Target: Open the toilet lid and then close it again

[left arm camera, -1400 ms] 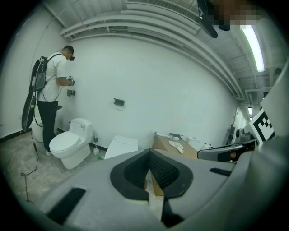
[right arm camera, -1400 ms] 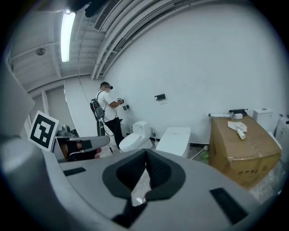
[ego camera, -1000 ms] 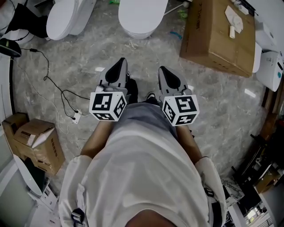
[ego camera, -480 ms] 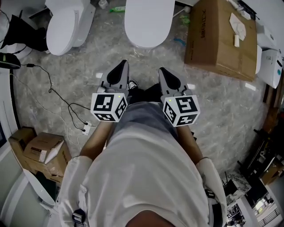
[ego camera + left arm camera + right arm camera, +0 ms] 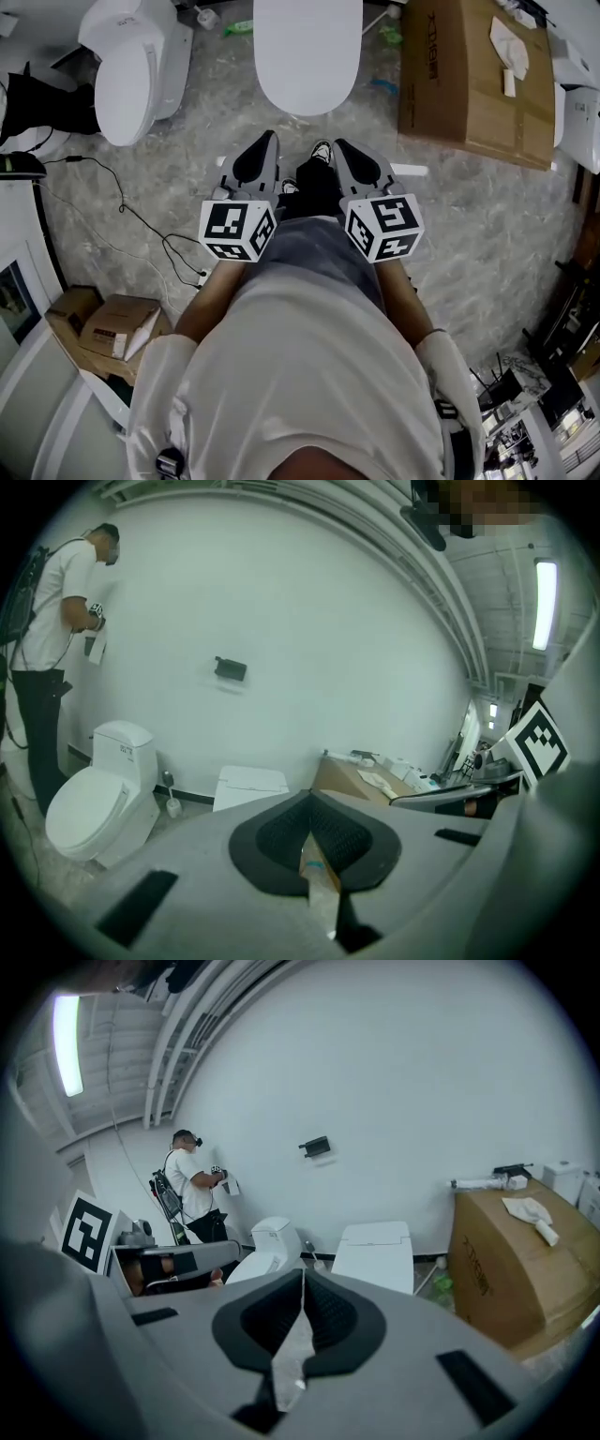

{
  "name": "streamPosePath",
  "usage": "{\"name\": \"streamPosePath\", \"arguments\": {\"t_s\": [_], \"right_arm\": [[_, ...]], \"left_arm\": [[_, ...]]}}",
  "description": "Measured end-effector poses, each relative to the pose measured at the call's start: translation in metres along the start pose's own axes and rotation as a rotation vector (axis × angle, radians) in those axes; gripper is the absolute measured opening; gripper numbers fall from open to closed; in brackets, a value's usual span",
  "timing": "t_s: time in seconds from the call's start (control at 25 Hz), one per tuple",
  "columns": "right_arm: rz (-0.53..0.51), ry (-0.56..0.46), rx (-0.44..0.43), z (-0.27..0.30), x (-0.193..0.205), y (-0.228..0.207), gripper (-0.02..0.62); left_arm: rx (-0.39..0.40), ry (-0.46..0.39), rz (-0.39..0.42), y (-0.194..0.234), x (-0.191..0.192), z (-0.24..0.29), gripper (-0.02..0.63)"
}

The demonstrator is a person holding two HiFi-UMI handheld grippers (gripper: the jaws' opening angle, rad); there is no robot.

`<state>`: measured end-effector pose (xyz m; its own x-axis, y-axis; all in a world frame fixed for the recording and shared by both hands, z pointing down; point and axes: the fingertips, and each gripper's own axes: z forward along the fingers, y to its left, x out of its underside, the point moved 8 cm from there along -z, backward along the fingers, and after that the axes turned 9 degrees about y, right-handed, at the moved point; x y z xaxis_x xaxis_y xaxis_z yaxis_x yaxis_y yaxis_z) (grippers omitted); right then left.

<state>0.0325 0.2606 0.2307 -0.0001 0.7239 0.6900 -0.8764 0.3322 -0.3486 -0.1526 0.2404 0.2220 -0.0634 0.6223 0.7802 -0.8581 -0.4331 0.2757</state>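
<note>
**Toilet lid, white and oval, lies shut**

Jaws pressed together and empty, the grey left gripper and right gripper point side by side at the lid, near it but apart, apparently readied to lift its front edge.

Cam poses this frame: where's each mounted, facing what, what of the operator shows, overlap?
Head view: on head, steeply down at floor, closed toilet; torso, arms, left gripper, right gripper show.
Left gripper view: on it, along shut jaws toward wall; right gripper's cube at right edge.
Right gripper view: mirrored, jaws shut; left cube at left edge.
Shared: all catch that toilet, cardboard box.
</note>
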Motion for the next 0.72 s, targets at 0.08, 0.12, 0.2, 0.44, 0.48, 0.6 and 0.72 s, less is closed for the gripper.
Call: {"name": "streamPosePath", "arguments": {"t_s": [0.08, 0.12, 0.2, 0.44, 0.48, 0.6, 0.72], "right_arm": [[0.015, 0.010, -0.012, 0.013, -0.005, -0.016, 0.011], [0.021, 0.015, -0.017, 0.020, -0.007, -0.024, 0.012], [0.032, 0.031, -0.026, 0.032, -0.007, -0.039, 0.012], [0.097, 0.095, -0.048, 0.070, 0.004, -0.080, 0.014], [0.113, 0.105, -0.047, 0.077, 0.007, -0.087, 0.014], [0.160, 0.132, -0.041, 0.100, 0.018, -0.104, 0.014], [0.206, 0.161, -0.025, 0.125, 0.034, -0.121, 0.017]], "left_arm": [[-0.009, 0.004, 0.007, 0.001, -0.007, 0.017, 0.008], [-0.012, 0.004, 0.011, 0.002, -0.009, 0.025, 0.007], [-0.019, 0.003, 0.014, 0.003, -0.011, 0.042, 0.008], [-0.041, 0.054, -0.013, 0.011, 0.001, 0.083, 0.008], [-0.041, 0.065, -0.019, 0.013, 0.003, 0.088, 0.008], [-0.036, 0.098, -0.034, 0.022, 0.013, 0.102, 0.008], [-0.028, 0.128, -0.050, 0.030, 0.024, 0.115, 0.008]]}}
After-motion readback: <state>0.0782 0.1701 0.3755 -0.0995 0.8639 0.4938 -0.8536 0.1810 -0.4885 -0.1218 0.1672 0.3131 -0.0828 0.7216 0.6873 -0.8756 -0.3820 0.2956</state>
